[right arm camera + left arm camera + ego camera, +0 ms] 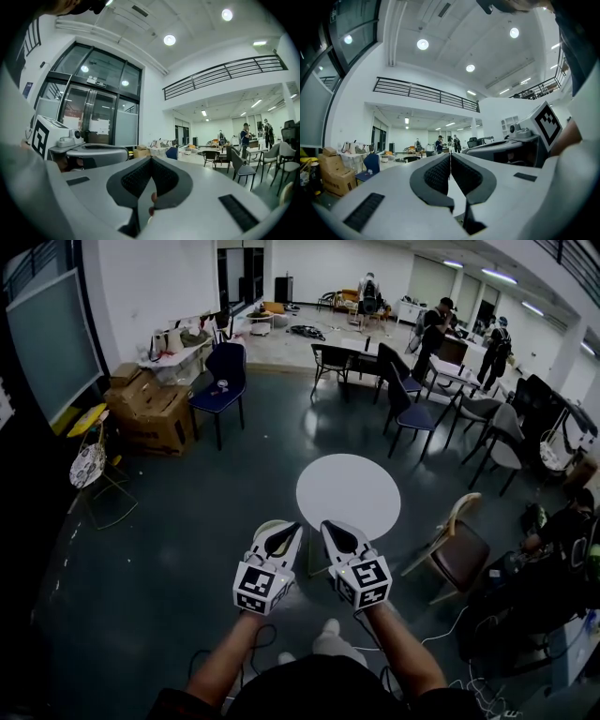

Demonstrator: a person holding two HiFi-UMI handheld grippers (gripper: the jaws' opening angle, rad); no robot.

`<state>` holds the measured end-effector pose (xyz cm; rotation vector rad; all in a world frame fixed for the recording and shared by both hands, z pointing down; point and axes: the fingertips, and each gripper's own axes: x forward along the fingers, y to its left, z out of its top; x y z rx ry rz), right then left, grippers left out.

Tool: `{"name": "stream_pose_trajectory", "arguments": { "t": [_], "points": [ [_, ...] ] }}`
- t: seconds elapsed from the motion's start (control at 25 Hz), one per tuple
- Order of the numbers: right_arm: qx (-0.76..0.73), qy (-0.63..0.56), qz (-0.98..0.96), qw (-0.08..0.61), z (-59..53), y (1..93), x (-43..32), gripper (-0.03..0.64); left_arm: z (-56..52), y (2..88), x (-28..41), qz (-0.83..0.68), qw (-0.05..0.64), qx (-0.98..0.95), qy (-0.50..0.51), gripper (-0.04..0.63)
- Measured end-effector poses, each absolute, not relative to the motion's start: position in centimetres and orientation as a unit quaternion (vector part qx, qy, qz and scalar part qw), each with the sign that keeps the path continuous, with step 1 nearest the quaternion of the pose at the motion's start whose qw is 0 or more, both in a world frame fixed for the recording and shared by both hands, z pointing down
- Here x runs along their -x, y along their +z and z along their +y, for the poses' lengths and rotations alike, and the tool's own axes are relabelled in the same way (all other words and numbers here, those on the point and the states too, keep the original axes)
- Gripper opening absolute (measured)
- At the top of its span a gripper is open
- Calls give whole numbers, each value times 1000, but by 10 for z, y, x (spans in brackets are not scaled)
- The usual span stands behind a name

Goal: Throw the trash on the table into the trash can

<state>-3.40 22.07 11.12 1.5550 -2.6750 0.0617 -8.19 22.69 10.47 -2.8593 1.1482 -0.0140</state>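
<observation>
A round white table [349,493] stands on a dark grey floor [178,549], open to its left, with a brown chair [461,557] near on its right. The left gripper [295,527] and right gripper [326,525], both closed on nothing, hover at the table's near edge.

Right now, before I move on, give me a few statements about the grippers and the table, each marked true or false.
1. The left gripper has its jaws together with nothing between them. True.
2. The right gripper grips a bottle. False: its jaws are together and hold nothing.
3. Trash is piled on the round white table. False: no trash shows on its top in the head view.
4. A blue chair stands beside the cardboard boxes. True.
5. Both grippers are side by side on the near side of the table. True.
</observation>
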Motion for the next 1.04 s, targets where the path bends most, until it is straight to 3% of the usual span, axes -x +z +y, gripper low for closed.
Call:
{"name": "stream_pose_trajectory", "arguments": {
  "t": [1.04],
  "points": [
    [-499, 18, -866, 19, 230, 97, -6, 18, 232, 94, 41, 371, 22, 928, -8, 15]
  ]
}}
